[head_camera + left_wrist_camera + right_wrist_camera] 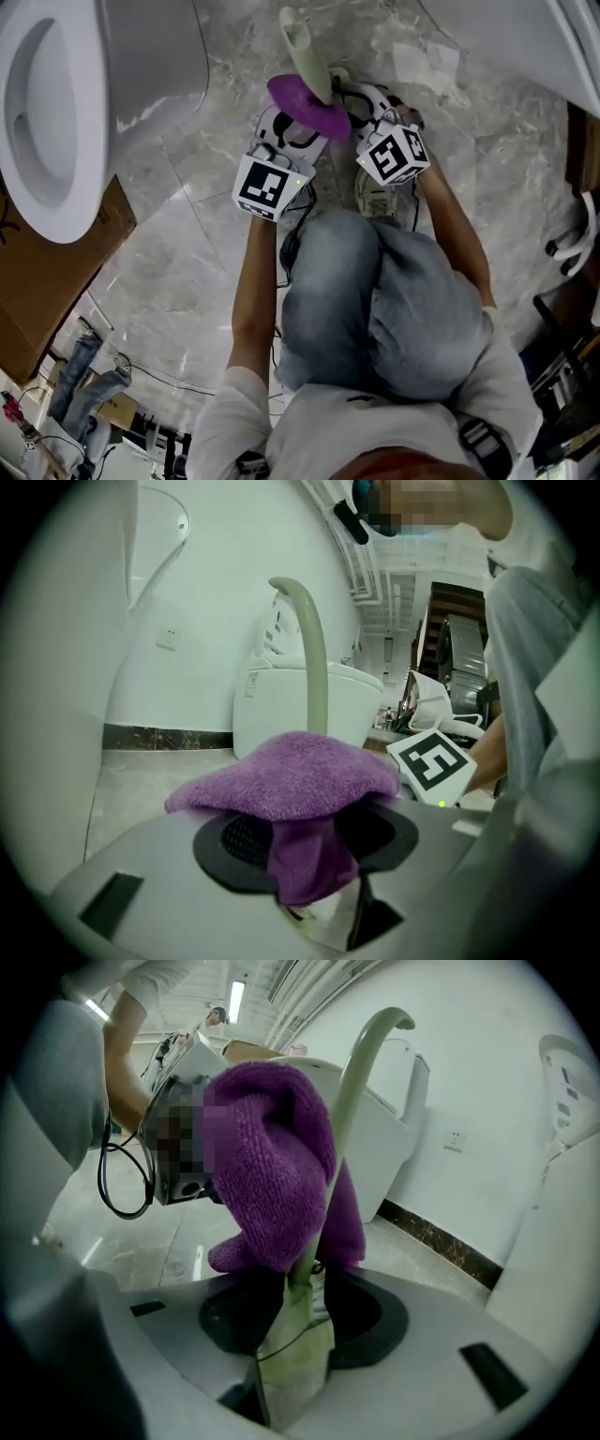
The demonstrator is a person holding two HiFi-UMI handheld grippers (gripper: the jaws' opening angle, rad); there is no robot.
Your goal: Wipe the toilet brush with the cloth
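- Cloth [309, 108]: draped over the upright handle of the toilet brush [307, 52], low above the floor [187, 234], so that the shaft can be rubbed through it.
- Left gripper [309, 874]: jaws spread wide, with a fold of the cloth hanging loose between them.
- Right gripper [295, 1326]: jaws set apart around the lower handle, apparently to steady it; no pinch is seen.
- Room: bounded by the toilet bowl [56, 141] at left and the knees [375, 281] near; free floor lies far.
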